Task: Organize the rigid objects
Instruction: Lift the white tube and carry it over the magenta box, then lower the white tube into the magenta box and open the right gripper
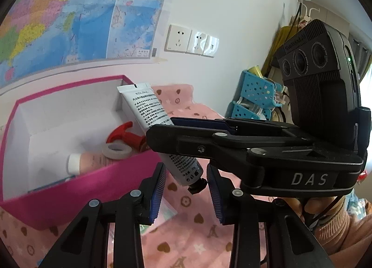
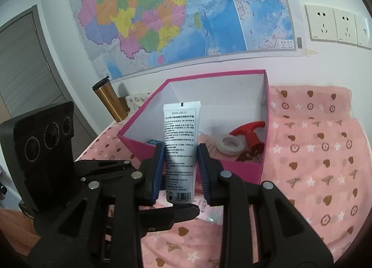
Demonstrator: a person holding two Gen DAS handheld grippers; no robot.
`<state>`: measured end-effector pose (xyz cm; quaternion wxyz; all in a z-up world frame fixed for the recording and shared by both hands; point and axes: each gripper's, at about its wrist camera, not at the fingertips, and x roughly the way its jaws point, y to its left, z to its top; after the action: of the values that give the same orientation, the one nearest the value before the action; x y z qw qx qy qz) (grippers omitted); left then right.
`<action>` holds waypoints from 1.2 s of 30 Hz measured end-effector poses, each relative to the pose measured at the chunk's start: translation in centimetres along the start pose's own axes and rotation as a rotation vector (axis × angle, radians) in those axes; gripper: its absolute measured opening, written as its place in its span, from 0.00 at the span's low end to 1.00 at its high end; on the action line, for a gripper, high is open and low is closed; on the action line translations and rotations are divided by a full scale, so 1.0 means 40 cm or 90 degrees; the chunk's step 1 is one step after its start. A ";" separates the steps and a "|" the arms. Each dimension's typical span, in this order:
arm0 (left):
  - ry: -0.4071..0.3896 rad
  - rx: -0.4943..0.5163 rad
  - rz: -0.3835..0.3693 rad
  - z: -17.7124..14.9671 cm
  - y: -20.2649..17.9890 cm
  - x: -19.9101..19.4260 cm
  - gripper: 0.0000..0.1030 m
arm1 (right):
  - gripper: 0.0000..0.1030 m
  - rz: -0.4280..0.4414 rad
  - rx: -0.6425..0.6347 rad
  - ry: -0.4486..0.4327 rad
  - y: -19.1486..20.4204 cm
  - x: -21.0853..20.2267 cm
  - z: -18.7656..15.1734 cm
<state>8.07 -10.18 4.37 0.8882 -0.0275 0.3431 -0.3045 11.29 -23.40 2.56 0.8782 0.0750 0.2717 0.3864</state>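
Observation:
A white-and-grey tube (image 1: 148, 114) (image 2: 180, 133) hangs cap down in front of the open pink box (image 1: 93, 182) (image 2: 232, 170). My right gripper (image 2: 181, 149) (image 1: 162, 133) is shut on the tube's middle. My left gripper (image 1: 186, 168) sits lower, its blue pads closed in on the tube's cap end. In the right wrist view the left gripper's lower finger (image 2: 167, 218) crosses in front of the cap and hides it. Inside the box lie a red handled piece (image 1: 123, 136) (image 2: 250, 132), a white tape roll (image 1: 117, 150) (image 2: 230, 143) and a pink tube with a white cap (image 1: 86, 162).
A pink patterned cloth (image 2: 313, 151) covers the surface. A copper tumbler (image 2: 111, 100) stands left of the box by the wall. Blue perforated baskets (image 1: 255, 96) stand to the right. A hand (image 1: 325, 210) holds the right gripper. The map wall is just behind the box.

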 end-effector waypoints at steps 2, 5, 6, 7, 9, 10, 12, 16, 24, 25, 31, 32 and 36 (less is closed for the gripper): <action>-0.003 0.000 0.003 0.011 0.005 0.001 0.35 | 0.30 -0.003 -0.001 -0.001 -0.005 0.007 0.013; -0.004 0.000 0.008 0.029 0.016 0.006 0.35 | 0.30 -0.004 0.001 -0.004 -0.015 0.014 0.030; -0.003 -0.001 0.009 0.034 0.019 0.008 0.35 | 0.30 -0.006 -0.002 -0.004 -0.018 0.017 0.037; -0.003 -0.002 0.010 0.039 0.023 0.010 0.35 | 0.30 -0.008 -0.002 -0.004 -0.021 0.022 0.043; -0.003 -0.005 0.014 0.048 0.031 0.016 0.35 | 0.30 -0.012 -0.002 -0.003 -0.029 0.030 0.052; -0.003 -0.007 0.013 0.054 0.035 0.021 0.35 | 0.30 -0.014 -0.002 -0.002 -0.034 0.034 0.056; 0.000 -0.013 0.013 0.060 0.044 0.029 0.35 | 0.30 -0.012 0.004 0.001 -0.045 0.046 0.065; 0.005 -0.023 0.014 0.070 0.062 0.044 0.35 | 0.30 -0.018 0.004 0.007 -0.056 0.063 0.080; 0.013 -0.039 0.019 0.087 0.088 0.074 0.35 | 0.30 -0.026 0.011 0.018 -0.078 0.099 0.104; 0.017 -0.042 0.018 0.089 0.093 0.082 0.35 | 0.30 -0.029 0.012 0.020 -0.082 0.104 0.106; 0.040 -0.067 0.021 0.089 0.127 0.125 0.35 | 0.30 -0.044 0.021 0.037 -0.107 0.141 0.110; 0.043 -0.071 0.022 0.087 0.132 0.130 0.35 | 0.30 -0.046 0.023 0.040 -0.111 0.147 0.109; 0.052 -0.081 0.022 0.084 0.147 0.146 0.35 | 0.30 -0.057 0.029 0.054 -0.127 0.170 0.106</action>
<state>16.65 -9.22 1.96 0.8750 -0.0652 0.3982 -0.2674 20.58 -21.68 1.55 0.8805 0.0665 0.3203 0.3429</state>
